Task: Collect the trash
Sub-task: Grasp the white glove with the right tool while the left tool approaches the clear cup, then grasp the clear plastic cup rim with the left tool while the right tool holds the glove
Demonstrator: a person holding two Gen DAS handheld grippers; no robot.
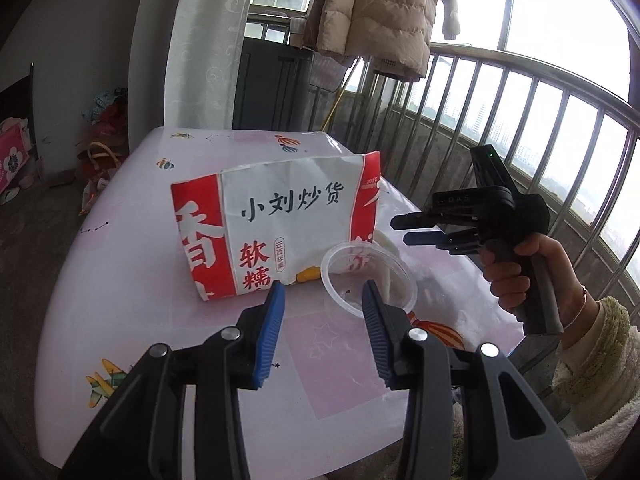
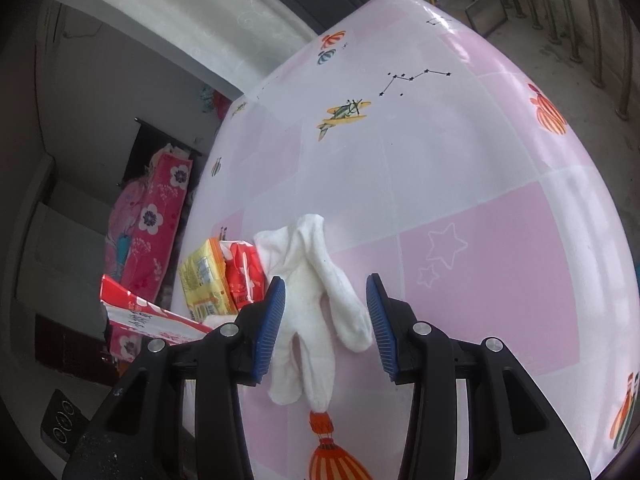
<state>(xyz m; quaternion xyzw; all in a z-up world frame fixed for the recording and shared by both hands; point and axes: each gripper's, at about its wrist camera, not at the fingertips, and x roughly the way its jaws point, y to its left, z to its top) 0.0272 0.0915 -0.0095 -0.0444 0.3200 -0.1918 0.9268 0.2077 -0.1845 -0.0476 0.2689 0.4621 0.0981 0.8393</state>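
You had the pink patterned table (image 1: pixel 132 248) in front of you, with the red-and-white paper bag (image 1: pixel 276 228) standing open-topped near its middle as the likely place for the trash. Just beside the bag, on the railing side, sat the clear plastic cup (image 1: pixel 370 276), upright and seemingly near empty, its rim close ahead of your left gripper (image 1: pixel 324 320). That gripper hovered above the table with its jaws partly open and nothing between them. Your right gripper (image 2: pixel 326 320) pointed toward the bag's far side, jaws likewise partly open, and in its own view the white cloth glove (image 2: pixel 316 300) lay flat on the table below the gap, not pinched. Beyond the glove, small yellow and red snack packets (image 2: pixel 224 276) lay at the table's edge.

You seemed to be between pickups: both jaws were free, and the cup, the glove and the packets were not yet in the bag. For the next move you would have needed to lower one gripper squarely over a piece, most readily the left onto the cup's rim, and close before lifting toward the bag's mouth.
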